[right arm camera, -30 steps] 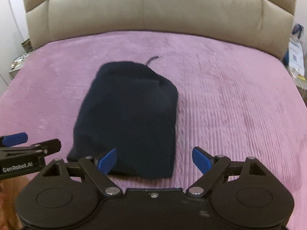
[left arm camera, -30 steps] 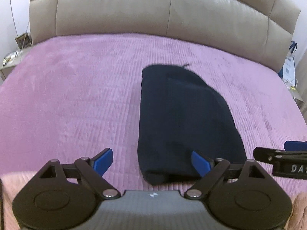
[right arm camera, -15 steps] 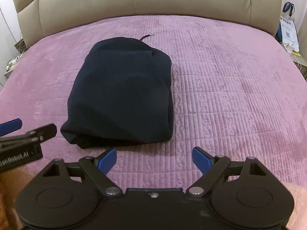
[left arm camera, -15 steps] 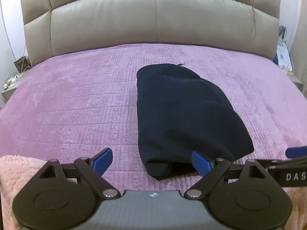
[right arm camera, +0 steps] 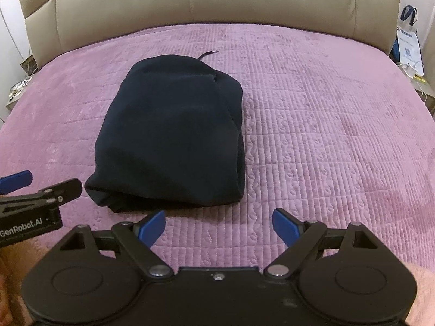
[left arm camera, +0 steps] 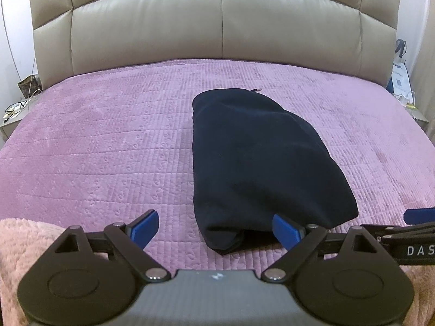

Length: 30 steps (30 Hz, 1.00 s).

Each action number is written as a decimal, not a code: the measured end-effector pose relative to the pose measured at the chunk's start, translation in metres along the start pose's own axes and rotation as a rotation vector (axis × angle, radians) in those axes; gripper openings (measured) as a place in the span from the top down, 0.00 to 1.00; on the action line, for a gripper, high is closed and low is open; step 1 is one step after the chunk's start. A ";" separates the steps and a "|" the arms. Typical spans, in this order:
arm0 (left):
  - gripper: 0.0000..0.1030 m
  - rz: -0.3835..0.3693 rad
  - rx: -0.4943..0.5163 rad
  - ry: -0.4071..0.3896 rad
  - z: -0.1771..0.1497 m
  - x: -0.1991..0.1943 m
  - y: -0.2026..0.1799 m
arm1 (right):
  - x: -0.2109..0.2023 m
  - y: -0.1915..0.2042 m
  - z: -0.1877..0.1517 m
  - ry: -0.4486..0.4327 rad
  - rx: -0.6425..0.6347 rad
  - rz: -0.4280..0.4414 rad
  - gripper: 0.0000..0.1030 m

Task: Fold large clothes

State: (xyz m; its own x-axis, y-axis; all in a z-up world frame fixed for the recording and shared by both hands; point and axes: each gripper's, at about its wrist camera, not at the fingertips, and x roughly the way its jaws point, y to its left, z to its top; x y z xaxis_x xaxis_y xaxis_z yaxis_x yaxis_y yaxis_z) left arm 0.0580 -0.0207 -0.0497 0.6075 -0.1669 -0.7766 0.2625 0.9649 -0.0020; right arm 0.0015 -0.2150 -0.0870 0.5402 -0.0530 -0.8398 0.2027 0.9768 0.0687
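Observation:
A dark navy garment (left arm camera: 258, 157) lies folded into a compact bundle on the purple bedspread (left arm camera: 108, 141); a drawstring end pokes out at its far side (right arm camera: 208, 53). It shows in the right wrist view too (right arm camera: 174, 141). My left gripper (left arm camera: 217, 228) is open and empty, just in front of the bundle's near edge. My right gripper (right arm camera: 218, 225) is open and empty, held back from the bundle's near right corner. Each gripper shows at the edge of the other's view.
A beige padded headboard (left arm camera: 217, 27) stands at the far side of the bed. A nightstand with small items (left arm camera: 13, 111) is at the left, bags and cables (left arm camera: 402, 81) at the right. A pink fluffy blanket (left arm camera: 16, 244) lies at the near left.
Both grippers have pulled back and risen away from the folded bundle, staying open. The garment has not moved.

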 end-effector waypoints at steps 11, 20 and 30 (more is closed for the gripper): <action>0.10 -0.005 -0.016 -0.004 0.000 0.000 0.002 | 0.003 0.004 -0.001 0.007 -0.014 0.014 0.01; 0.10 -0.001 -0.021 -0.003 0.001 0.000 0.002 | 0.003 0.007 -0.001 0.009 -0.024 0.020 0.01; 0.10 -0.001 -0.022 -0.002 0.002 0.000 0.002 | 0.003 0.008 -0.001 0.009 -0.026 0.018 0.01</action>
State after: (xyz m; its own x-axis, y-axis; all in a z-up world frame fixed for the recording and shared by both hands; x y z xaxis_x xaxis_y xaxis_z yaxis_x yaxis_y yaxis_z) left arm 0.0602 -0.0188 -0.0488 0.6092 -0.1678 -0.7751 0.2463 0.9690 -0.0162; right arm 0.0036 -0.2073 -0.0897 0.5365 -0.0339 -0.8432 0.1718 0.9827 0.0698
